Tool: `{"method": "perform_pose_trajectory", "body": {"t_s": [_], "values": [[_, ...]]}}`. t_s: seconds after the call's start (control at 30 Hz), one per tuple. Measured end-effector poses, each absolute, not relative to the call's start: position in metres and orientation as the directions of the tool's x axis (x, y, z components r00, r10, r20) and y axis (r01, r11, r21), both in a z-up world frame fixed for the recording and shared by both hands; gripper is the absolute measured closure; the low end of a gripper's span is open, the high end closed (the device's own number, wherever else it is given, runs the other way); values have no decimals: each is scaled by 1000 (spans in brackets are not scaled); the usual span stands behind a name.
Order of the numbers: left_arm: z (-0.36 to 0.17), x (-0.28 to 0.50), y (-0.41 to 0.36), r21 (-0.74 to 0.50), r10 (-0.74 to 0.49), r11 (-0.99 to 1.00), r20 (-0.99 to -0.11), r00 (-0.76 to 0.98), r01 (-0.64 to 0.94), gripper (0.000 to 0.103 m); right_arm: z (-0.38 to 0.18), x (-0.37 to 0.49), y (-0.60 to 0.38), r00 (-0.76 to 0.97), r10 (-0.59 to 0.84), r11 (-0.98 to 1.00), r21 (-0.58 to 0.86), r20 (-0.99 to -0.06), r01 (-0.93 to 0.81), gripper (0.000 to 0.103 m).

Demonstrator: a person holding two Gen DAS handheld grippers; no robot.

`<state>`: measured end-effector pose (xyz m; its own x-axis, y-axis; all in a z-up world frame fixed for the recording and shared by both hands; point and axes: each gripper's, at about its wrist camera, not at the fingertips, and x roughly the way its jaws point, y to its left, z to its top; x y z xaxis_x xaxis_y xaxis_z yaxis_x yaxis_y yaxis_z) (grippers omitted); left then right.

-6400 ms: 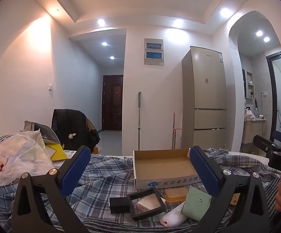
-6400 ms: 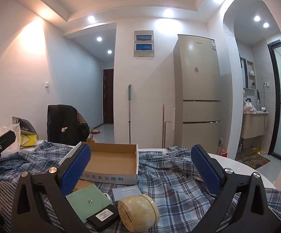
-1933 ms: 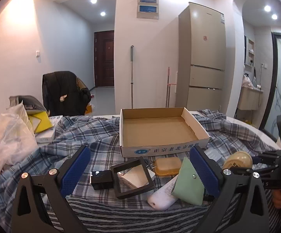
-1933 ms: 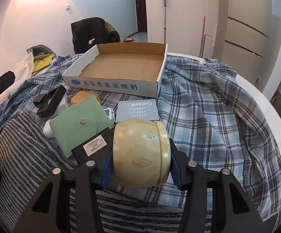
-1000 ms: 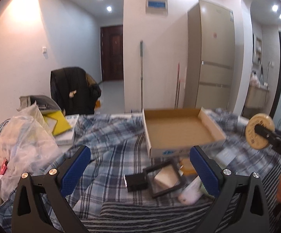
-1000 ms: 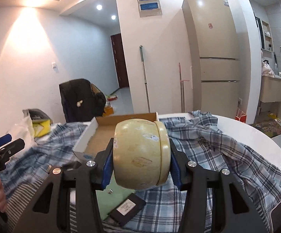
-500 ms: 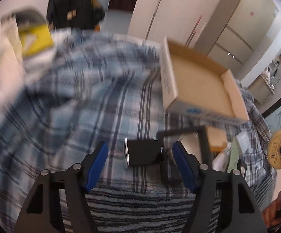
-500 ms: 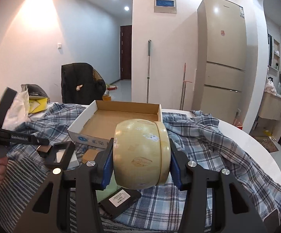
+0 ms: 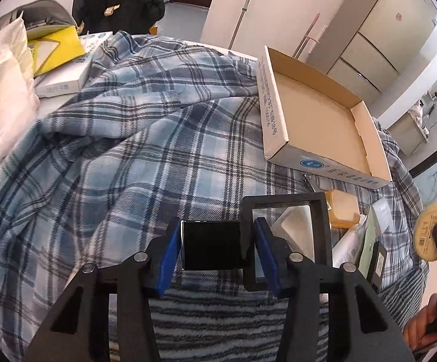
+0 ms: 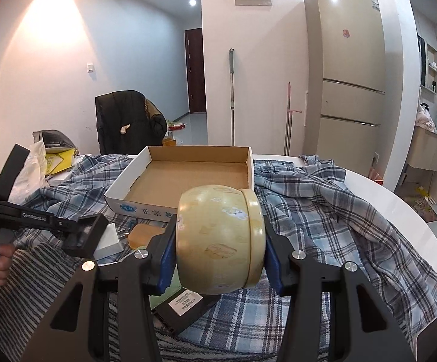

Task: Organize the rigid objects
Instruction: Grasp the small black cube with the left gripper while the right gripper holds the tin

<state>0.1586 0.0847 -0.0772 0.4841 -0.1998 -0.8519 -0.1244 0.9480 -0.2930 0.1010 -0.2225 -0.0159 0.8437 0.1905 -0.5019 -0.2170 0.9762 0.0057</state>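
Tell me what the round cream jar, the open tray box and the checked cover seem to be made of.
Round cream jar: looks like glossy painted tin or ceramic; sheen and small chipped patches show, so which one stays open.
Open tray box: corrugated cardboard, raw brown inside, white printed outside.
Checked cover: soft woven fabric, matte and slightly fuzzy, lying in folds.

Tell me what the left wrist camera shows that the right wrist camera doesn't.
Only the left wrist view shows the small black box between the closing left gripper pads, and the square black frame in full. Only the right wrist view shows the cream round tin side-on, clamped in the right gripper. Both show the empty cardboard tray and plaid blanket.
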Motion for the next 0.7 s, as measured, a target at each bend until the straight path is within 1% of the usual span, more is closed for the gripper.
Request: {"method": "perform_pose_trajectory", "body": {"t_s": [0.17,0.27,0.37,0.5,0.53,0.57,0.63,0.7], "values": [[-80,153,84,-302,-226,948,-866,446,-105,52,-15,99,-221,848,187,975,-10,-496,-221,55],[-81,149,89,-337,-250,934,-856,453,-120,52,-14,97,-220,851,186,974,-21,-491,-225,55],[-79,142,94,-357,-255,923,-846,468,-142,52,-14,96,-218,852,187,973,-29,-490,-230,55],[-77,135,95,-348,-248,927,-845,473,-137,52,-15,96,-218,850,187,972,-33,-493,-233,55],[-77,133,95,-345,-247,929,-848,469,-136,54,-14,95,-218,850,186,972,-33,-492,-232,55],[-77,132,94,-337,-242,932,-852,464,-131,62,-14,95,-218,850,186,972,-32,-492,-231,55],[-79,132,92,-305,-218,944,-863,456,-126,72,-14,96,-217,849,188,972,-32,-493,-234,55],[-81,134,95,-308,-217,942,-864,454,-135,72,-15,96,-217,849,184,972,-35,-496,-232,55]]}}
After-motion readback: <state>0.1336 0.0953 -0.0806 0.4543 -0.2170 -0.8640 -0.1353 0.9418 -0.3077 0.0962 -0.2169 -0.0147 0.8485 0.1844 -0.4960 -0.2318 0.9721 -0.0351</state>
